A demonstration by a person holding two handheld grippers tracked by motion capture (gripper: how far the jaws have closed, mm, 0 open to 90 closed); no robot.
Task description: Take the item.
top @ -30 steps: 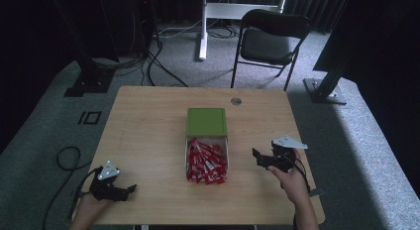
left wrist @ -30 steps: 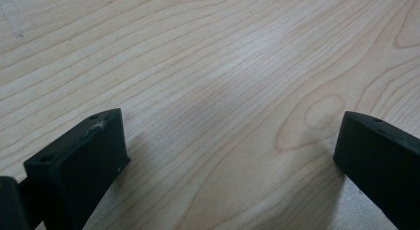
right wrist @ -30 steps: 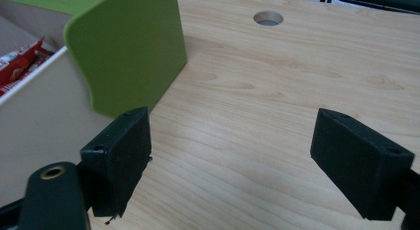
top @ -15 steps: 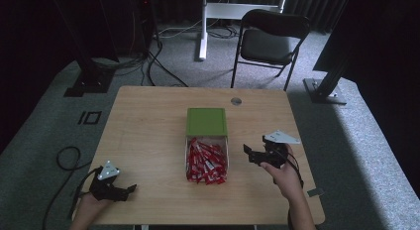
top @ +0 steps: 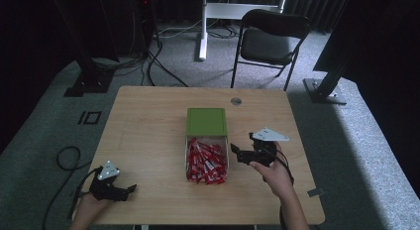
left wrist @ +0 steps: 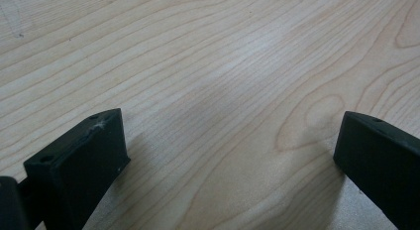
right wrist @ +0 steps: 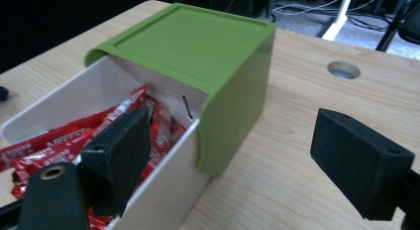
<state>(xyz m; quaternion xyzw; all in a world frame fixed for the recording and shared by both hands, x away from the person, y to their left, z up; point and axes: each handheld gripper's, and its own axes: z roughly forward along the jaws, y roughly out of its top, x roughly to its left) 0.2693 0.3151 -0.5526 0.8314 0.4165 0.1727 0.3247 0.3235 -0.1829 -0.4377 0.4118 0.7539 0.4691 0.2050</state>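
Right gripper view: green lid, red sachets

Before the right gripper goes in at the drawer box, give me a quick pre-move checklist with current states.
1. Right gripper open: ok, jaws spread wide and holding nothing.
2. Right gripper lined up with the box: ok, one jaw is in front of the open drawer, the other over bare table.
3. Drawer pulled out: ok, the red packets are exposed.
4. Left gripper out of the way: ok, open near the table's front left corner.
5. Path between right gripper and box clear: ok, bare wood there.
6. Box steady against a push: cannot tell.
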